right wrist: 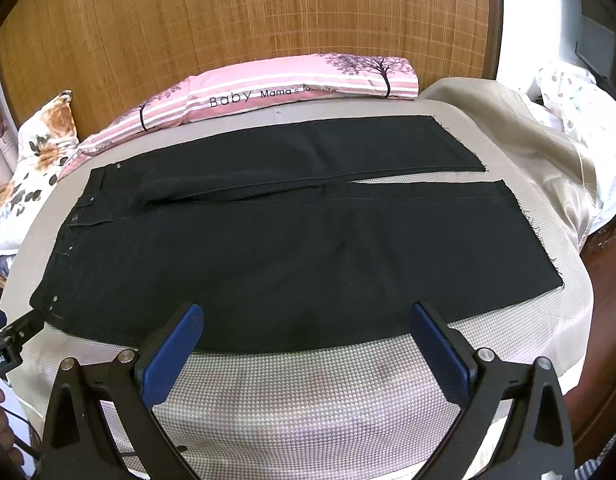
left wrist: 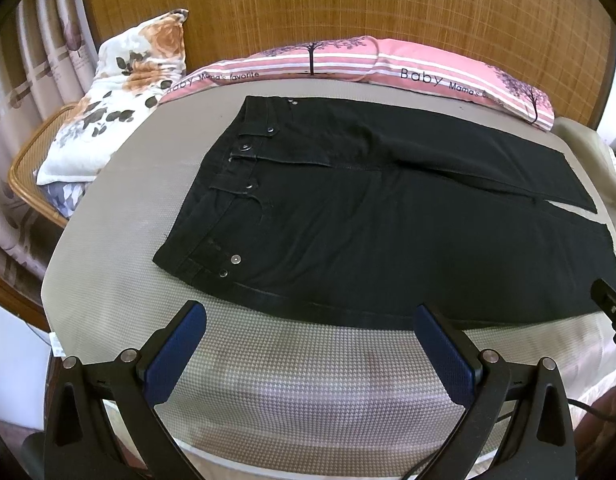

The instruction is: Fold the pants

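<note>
Grippers: left gripper [left wrist: 309,316] and right gripper [right wrist: 308,314] hung with jaws spread wide, holding nothing, just short of the near hem side.
Pants: black pants [right wrist: 268,248] lay flat on the checked bed cover [right wrist: 308,400], waistband left, legs right, slightly parted.
Risk: pinching only the top layer would probably drag the legs askew.
Surroundings: pink pillow [right wrist: 292,84] lay beyond; floral pillow [left wrist: 120,92] lay off left, neither obstructing.

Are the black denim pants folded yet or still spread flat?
Spread flat, unfolded: the black denim pants lie full length on the bed, both legs side by side, waistband left, hems right.
</note>
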A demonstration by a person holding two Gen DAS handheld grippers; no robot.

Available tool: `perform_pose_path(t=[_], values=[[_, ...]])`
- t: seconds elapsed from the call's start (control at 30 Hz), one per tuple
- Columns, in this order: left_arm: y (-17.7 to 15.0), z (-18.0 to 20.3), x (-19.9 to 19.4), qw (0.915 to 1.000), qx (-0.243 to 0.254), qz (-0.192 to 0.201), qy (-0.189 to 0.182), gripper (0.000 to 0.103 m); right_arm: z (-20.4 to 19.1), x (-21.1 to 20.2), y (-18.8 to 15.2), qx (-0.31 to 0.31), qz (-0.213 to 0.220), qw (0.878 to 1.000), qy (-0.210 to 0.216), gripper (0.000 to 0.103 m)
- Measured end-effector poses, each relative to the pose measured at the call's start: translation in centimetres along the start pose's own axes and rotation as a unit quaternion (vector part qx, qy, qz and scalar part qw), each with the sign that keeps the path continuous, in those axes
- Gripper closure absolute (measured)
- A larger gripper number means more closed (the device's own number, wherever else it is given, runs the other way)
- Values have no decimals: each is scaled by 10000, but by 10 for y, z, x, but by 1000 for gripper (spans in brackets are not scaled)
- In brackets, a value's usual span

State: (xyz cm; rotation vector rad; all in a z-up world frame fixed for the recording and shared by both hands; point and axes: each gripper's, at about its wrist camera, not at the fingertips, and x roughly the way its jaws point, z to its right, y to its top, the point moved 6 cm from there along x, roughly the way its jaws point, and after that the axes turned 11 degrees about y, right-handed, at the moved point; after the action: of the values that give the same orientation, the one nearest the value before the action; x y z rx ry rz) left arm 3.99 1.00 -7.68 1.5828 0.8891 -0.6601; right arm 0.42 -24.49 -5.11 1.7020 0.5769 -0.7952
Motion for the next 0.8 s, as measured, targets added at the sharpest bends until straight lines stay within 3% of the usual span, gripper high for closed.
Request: perform_pose_path(t=[0.8], values=[[-1, -2, 0, 10000, 17, 17, 31, 1, -3, 6, -2, -32, -78, 9999, 86, 3]])
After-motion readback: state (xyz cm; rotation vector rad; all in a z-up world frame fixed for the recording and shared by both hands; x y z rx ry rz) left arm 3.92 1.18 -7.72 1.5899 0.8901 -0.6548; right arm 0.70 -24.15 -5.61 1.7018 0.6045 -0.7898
